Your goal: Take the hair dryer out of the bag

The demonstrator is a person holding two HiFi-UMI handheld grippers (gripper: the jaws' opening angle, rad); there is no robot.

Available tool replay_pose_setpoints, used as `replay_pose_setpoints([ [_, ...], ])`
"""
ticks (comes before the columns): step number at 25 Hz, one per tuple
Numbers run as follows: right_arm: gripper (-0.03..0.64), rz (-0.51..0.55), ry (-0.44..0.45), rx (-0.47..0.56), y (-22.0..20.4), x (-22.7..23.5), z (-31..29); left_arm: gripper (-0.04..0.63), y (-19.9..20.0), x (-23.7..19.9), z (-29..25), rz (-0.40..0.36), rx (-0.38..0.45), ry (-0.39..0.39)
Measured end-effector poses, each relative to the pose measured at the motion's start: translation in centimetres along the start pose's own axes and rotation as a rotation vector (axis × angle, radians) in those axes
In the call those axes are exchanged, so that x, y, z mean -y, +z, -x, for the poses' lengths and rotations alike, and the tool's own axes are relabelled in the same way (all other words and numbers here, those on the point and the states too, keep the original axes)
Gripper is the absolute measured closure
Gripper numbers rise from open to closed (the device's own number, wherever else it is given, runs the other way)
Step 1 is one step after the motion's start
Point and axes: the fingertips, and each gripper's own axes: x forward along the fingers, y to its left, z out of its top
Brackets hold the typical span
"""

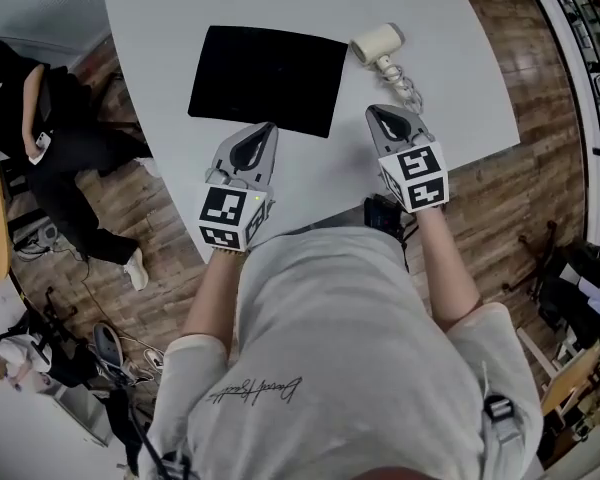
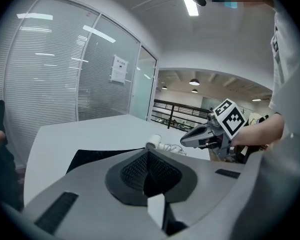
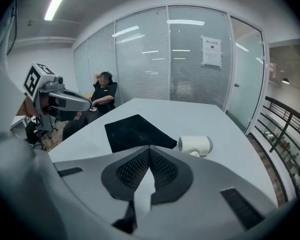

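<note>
A flat black bag [image 1: 270, 78] lies on the white table [image 1: 440, 78]. The cream hair dryer [image 1: 378, 43] lies outside it, just off its far right corner, with its coiled cord [image 1: 407, 90] trailing toward me. My left gripper [image 1: 268, 128] hovers at the bag's near edge, shut and empty. My right gripper [image 1: 378, 113] is shut on nothing, a little short of the cord. In the right gripper view the dryer [image 3: 195, 144] and bag [image 3: 132, 131] lie beyond the closed tips [image 3: 150, 148]. The left gripper view shows the bag [image 2: 97, 156], the dryer [image 2: 153, 142] and closed tips [image 2: 149, 153].
A person in black [image 1: 40, 118] sits at the table's left side. The near table edge runs just under both grippers. A metal railing [image 1: 590, 28] stands at the right over wooden floor. Glass walls with blinds [image 3: 190, 59] back the room.
</note>
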Motion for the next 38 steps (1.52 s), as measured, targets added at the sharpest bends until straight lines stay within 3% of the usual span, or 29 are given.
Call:
replay_pose_setpoints([
  [16, 0.592, 0.006, 0.111, 0.016, 1.5, -3.6, -0.8, 0.584, -0.2, -1.2, 2.2, 0.014, 0.020, 0.035],
  [38, 0.592, 0.020, 0.146, 0.018, 1.6, -4.8, -0.2, 0.584, 0.3, -0.9, 2.9, -0.002, 0.034, 0.029],
])
